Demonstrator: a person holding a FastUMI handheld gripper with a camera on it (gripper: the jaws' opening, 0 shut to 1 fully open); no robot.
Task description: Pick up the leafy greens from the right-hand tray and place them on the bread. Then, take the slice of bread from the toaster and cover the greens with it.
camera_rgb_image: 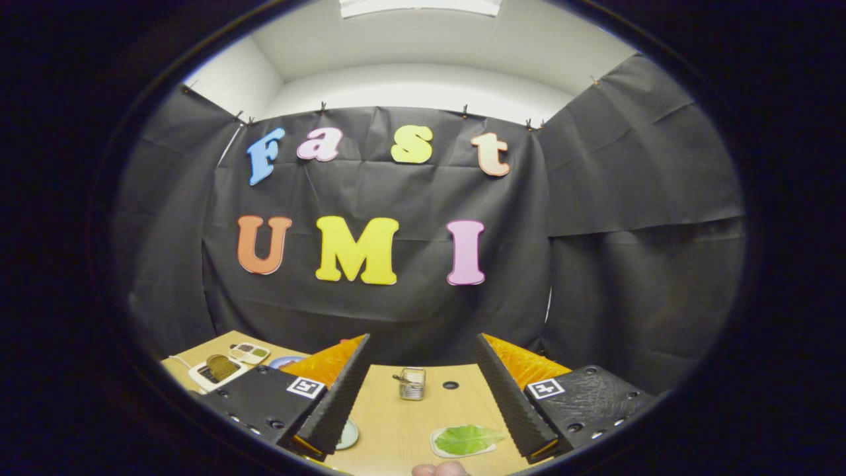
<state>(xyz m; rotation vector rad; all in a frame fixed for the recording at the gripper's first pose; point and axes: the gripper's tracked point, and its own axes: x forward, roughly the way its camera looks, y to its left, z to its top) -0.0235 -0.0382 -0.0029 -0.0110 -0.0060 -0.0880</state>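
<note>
Tool (423, 390) fingers are being held wide apart and empty above the desk (396, 423), leaving room to drop over the leafy greens (468, 439), which are lying on their tray (437, 444) between the fingers. Beyond them, the toaster (412, 384) is waiting; what seems a plate (348, 435) is being half hidden beside one finger.

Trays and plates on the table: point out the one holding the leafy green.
It is the pale tray between the open gripper fingers, nearest its right finger, with a green leaf on it. The plate by the left finger and the far-left trays hold none.
</note>
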